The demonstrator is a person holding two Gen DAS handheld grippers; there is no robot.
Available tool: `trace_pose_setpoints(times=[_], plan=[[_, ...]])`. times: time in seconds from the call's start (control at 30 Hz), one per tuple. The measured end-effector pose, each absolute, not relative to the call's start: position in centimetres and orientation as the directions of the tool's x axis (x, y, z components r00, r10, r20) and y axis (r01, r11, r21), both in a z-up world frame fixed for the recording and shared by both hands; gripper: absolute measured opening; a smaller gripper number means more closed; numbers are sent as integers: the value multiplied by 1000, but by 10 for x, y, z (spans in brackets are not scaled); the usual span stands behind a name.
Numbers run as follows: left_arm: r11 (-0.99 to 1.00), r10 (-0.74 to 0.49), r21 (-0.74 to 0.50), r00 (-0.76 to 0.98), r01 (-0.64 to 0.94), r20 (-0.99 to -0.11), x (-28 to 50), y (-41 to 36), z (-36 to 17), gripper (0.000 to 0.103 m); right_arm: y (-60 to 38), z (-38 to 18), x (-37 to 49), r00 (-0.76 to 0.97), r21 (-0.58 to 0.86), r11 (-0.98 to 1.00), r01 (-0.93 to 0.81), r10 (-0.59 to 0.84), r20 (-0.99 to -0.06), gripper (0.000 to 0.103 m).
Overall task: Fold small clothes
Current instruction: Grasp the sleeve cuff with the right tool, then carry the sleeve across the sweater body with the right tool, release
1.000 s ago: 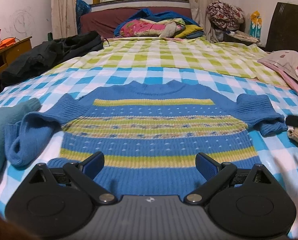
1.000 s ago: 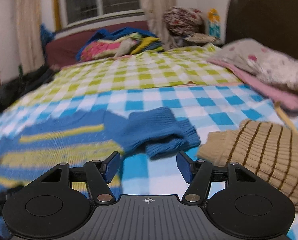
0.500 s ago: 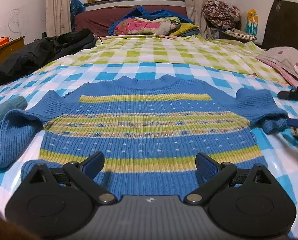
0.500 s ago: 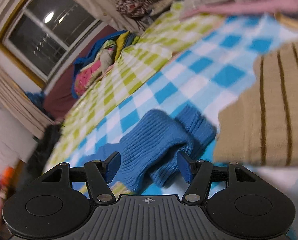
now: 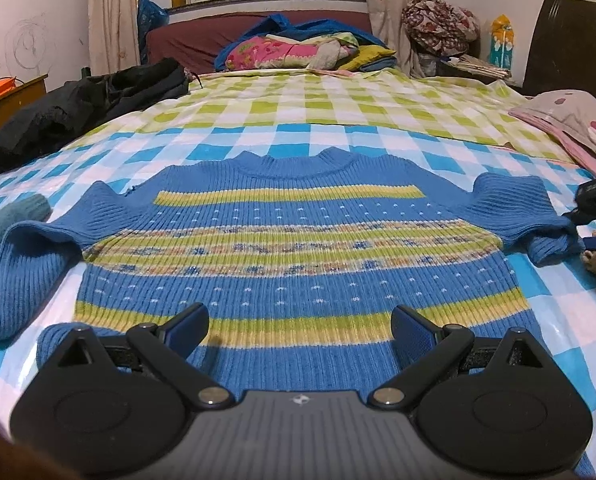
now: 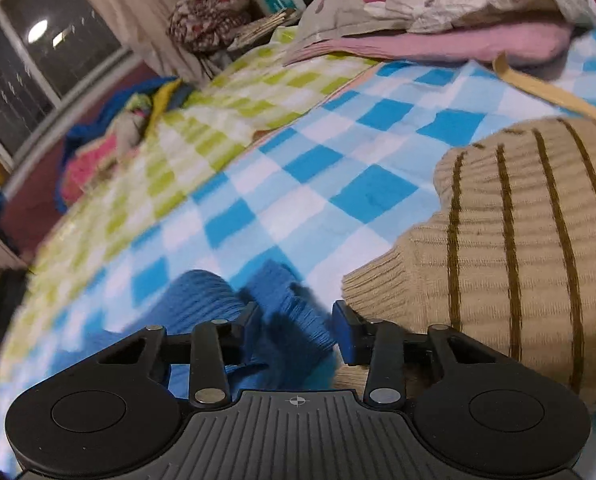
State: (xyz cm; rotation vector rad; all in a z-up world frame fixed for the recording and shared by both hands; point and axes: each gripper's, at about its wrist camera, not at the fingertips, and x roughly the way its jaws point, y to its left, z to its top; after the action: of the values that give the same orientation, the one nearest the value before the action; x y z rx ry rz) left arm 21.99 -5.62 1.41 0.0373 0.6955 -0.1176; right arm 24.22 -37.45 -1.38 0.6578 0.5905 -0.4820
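Your left gripper (image 5: pixel 300 330) jaws gape over the ribbed blue sweater (image 5: pixel 293 248); your right gripper (image 6: pixel 293 330) jaws straddle its bunched cuff (image 6: pixel 293 312), apart

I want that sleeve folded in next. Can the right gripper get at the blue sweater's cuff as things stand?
Probably yes. The right gripper is open with the blue sweater's cuff already lying between its fingers, nothing over it. The beige striped sweater sits right beside the cuff and might get caught.
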Motion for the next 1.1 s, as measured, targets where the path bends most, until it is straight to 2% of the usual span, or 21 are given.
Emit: trace_pose_setpoints(times=[0.03, 0.2, 0.27, 0.3, 0.33, 0.57, 0.83, 0.97, 1.1], plan=[[993, -97, -6, 761, 121, -641, 220, -56, 15, 102, -373, -15, 249, 721, 391, 716, 578, -223, -657, 42], [992, -103, -8, 756, 129, -647, 221, -58, 14, 102, -364, -14, 263, 691, 296, 784, 545, -221, -688, 42], [991, -106, -6, 757, 133, -645, 220, -58, 15, 102, -360, -14, 266, 685, 268, 801, 534, -225, -693, 31], [991, -107, -8, 758, 133, -643, 220, -58, 16, 102, -359, -14, 266, 685, 272, 804, 529, -216, -696, 15], [991, -109, -11, 759, 134, -642, 219, -57, 17, 102, -360, -13, 265, 686, 294, 799, 524, -192, -702, 8], [991, -120, -33, 767, 129, -630, 216, -49, 26, 102, -350, 23, 254, 779, 431, 785, 445, -102, -619, 7], [996, -77, -17, 761, 87, -644, 201, -13, 34, 102, -269, 89, 278, 865, 558, 815, 157, 160, -477, 7], [999, -20, 11, 769, 35, -639, 189, 12, 34, 102, -207, 96, 304, 835, 559, 829, 32, 286, -471, 7], [1000, 21, 24, 776, -8, -630, 185, 34, 32, 102, -154, 85, 325, 789, 525, 850, -46, 353, -503, 7]])
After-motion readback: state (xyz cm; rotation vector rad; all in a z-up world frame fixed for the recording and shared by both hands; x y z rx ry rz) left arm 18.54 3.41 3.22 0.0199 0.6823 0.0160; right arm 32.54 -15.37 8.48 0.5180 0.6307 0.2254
